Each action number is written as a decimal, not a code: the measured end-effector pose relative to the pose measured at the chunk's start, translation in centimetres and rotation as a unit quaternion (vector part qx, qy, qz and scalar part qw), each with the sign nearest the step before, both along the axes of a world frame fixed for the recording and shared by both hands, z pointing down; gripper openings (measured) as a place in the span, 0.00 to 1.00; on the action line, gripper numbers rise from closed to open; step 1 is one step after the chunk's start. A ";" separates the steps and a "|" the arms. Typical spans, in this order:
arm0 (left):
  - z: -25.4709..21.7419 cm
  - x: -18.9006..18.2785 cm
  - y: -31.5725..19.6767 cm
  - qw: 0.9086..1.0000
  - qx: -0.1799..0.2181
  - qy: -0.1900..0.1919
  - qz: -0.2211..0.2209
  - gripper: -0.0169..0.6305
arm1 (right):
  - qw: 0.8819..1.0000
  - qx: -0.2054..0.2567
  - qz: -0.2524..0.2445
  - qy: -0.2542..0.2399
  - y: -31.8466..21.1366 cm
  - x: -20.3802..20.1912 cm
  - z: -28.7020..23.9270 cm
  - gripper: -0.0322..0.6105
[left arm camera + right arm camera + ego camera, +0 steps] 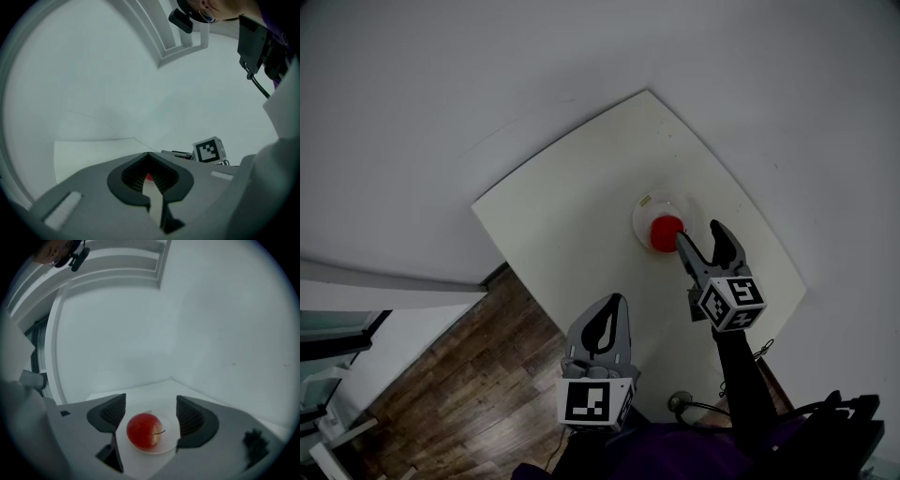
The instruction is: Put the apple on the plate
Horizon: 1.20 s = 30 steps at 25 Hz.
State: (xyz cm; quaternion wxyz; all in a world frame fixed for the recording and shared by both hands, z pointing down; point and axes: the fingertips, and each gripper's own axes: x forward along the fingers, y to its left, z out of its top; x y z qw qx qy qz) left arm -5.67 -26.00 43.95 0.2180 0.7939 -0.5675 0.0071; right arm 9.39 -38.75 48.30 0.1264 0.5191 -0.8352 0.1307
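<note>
Apple sits on the plate, stem poking sideways, which only the right gripper view catches; head view adds the white table underneath. My right gripper has its fingers spread wide either side of the apple, gripping nothing. Left gripper fingers meet at the tips, empty, well back from the plate
</note>
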 end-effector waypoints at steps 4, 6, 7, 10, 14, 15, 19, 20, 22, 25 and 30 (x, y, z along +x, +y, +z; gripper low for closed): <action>-2.7 0.5 1.0 1.000 0.018 -0.005 0.000 0.04 | 0.997 0.071 0.013 -0.036 2.3 1.1 -7.5 0.58; -3.9 0.7 1.7 1.000 0.028 -0.009 0.000 0.04 | 0.993 0.102 0.026 -0.047 3.8 2.0 -10.8 0.57; -4.4 0.8 1.9 0.999 0.032 -0.010 0.000 0.04 | 0.991 0.117 0.035 -0.052 4.4 2.5 -12.0 0.51; -5.5 0.9 2.6 0.999 0.043 -0.012 -0.002 0.04 | 0.985 0.149 0.061 -0.054 6.2 3.7 -14.6 0.12; -7.2 1.3 3.6 0.998 0.059 -0.010 -0.005 0.04 | 0.984 0.157 0.063 -0.051 7.8 4.4 -16.2 0.10; -7.5 1.5 3.7 0.998 0.063 -0.013 -0.004 0.04 | 0.984 0.160 0.063 -0.052 8.1 4.6 -16.4 0.08; -8.6 2.5 4.6 0.997 0.079 -0.022 0.005 0.04 | 0.983 0.168 0.056 -0.051 9.1 4.9 -17.2 0.07; -8.8 2.7 4.7 0.996 0.081 -0.022 0.005 0.04 | 0.983 0.169 0.056 -0.051 9.3 5.0 -17.3 0.07; -9.1 3.0 5.1 0.996 0.085 -0.025 0.008 0.04 | 0.982 0.171 0.056 -0.051 9.6 5.2 -17.5 0.07; -9.8 3.1 5.5 0.996 0.090 -0.023 0.008 0.04 | 0.982 0.173 0.056 -0.051 10.0 5.3 -18.0 0.07; -10.2 3.2 6.1 0.995 0.095 -0.025 0.007 0.04 | 0.982 0.176 0.050 -0.050 10.5 5.2 -18.4 0.07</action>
